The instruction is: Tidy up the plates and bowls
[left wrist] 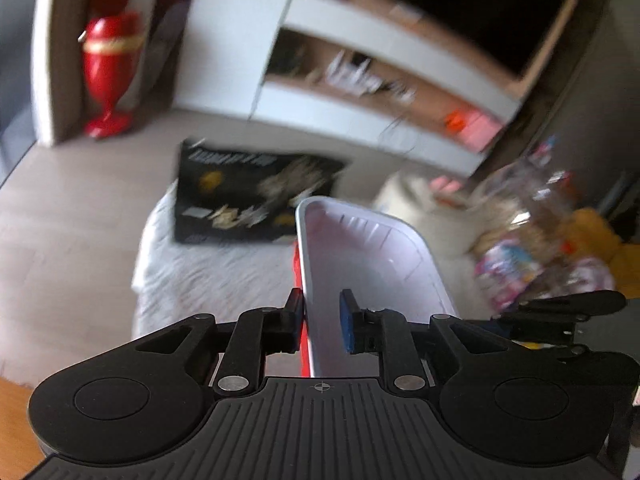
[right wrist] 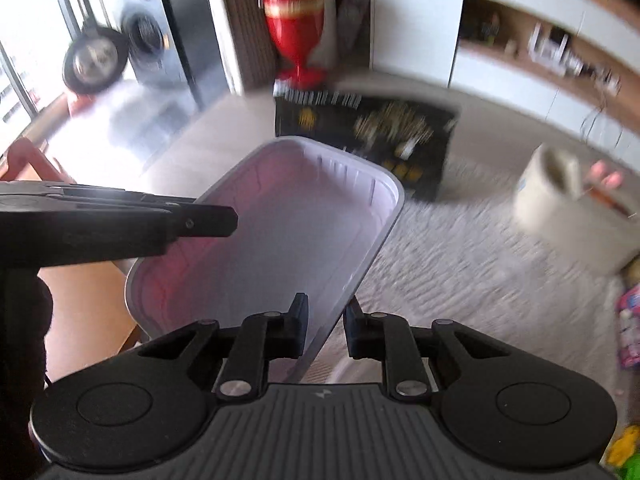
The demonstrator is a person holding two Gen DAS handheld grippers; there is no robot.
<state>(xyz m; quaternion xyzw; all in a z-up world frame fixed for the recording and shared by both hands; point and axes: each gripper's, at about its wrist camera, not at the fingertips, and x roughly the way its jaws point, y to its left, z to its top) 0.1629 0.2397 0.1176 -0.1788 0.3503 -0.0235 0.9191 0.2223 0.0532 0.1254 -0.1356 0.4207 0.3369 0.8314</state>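
A: Where is the white tub (right wrist: 276, 216) held at this moment?

B: It is carried in the air above the rug (right wrist: 460, 240), between both tools. In the left gripper (left wrist: 322, 320) one long wall is found between the jaws; the jaws stand part open, one pad against the outside, the other pad apart from the inside. In the right gripper (right wrist: 325, 326) the opposite wall passes between the jaws, which are also part open. If it is really clamped cannot be told.

A: How is it expected to handle?

B: It is judged to be light, thin plastic, smooth and a little flexible. The wall can bend or slip when it is pinched hard. The rim, just ahead of the jaws, is judged the stiffest place to be taken.
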